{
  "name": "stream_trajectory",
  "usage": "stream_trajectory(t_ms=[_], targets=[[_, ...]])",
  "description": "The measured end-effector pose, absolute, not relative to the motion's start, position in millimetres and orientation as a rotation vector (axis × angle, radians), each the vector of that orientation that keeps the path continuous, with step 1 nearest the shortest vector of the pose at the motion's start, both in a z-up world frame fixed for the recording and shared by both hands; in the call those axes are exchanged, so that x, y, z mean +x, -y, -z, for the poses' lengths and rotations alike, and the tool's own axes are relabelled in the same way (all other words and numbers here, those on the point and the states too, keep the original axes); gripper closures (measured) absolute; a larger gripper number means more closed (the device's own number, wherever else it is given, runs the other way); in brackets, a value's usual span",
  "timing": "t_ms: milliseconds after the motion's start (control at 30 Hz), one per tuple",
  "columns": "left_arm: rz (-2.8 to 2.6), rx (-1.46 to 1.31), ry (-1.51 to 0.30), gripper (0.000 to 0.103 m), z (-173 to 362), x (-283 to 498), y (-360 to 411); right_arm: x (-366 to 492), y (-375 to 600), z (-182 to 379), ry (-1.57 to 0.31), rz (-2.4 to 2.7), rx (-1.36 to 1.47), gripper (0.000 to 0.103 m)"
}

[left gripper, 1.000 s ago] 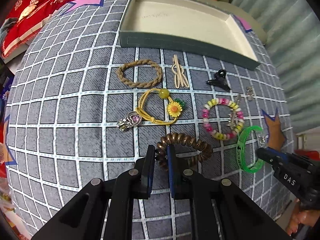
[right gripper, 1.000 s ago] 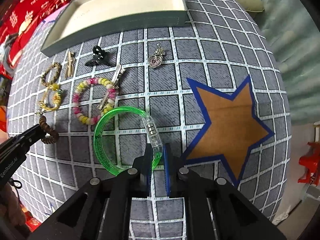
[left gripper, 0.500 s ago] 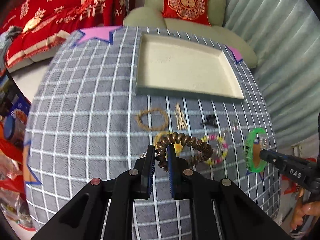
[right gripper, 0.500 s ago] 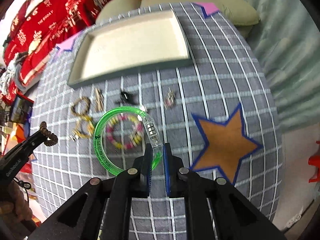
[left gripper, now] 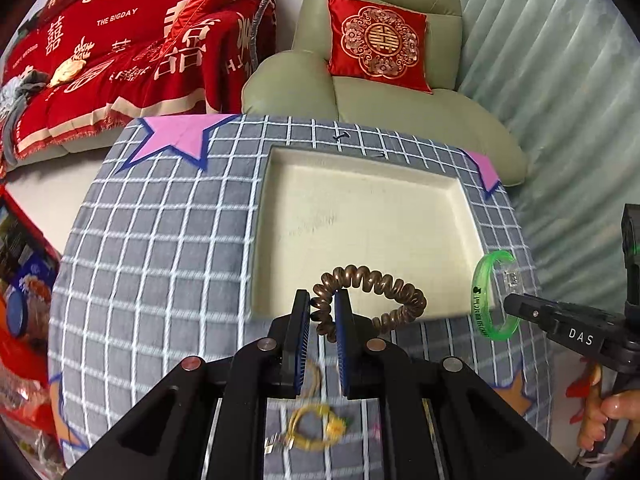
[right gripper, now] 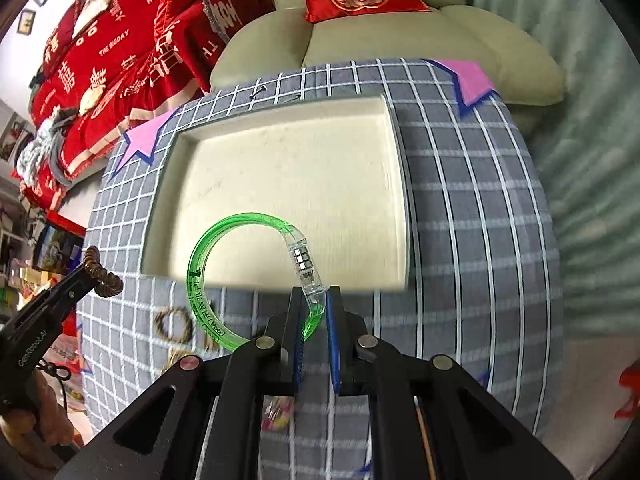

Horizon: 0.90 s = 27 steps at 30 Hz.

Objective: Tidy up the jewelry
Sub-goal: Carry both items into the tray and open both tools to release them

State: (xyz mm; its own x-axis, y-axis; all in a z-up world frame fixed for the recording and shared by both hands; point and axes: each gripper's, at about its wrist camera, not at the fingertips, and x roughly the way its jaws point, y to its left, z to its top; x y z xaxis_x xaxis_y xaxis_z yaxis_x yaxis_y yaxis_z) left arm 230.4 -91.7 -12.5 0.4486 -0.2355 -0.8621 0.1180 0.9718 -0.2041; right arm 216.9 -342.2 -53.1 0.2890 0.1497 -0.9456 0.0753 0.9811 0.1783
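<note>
Each fisheye camera sits just behind its own tool and looks forward and down along the fingers, raised above the grey checked-cloth bench (left gripper: 160, 240). Both face the shallow cream-lined tray (left gripper: 360, 216) and the pale green armchair (left gripper: 400, 112) beyond, the left view from the tray's near-left, the right view from its near-right; each catches the other tool at its edge.

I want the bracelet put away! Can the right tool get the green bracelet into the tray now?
Probably yes. The right tool grips the green bracelet at the near edge of the tray. The tray looks empty, and nothing blocks the way.
</note>
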Motion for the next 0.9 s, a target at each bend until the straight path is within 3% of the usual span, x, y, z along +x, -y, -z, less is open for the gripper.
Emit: stream_trajectory(t_ms=[500,900], targets=[[0.131,-0.027,-1.166,0.08,93,315,137,298,349,131,-1.379,-0.058,0.196,0.092],[0.096,0.146,-1.176,0.08,111,319,158,300,347,136,-1.372,-0.06,0.188,0.089]])
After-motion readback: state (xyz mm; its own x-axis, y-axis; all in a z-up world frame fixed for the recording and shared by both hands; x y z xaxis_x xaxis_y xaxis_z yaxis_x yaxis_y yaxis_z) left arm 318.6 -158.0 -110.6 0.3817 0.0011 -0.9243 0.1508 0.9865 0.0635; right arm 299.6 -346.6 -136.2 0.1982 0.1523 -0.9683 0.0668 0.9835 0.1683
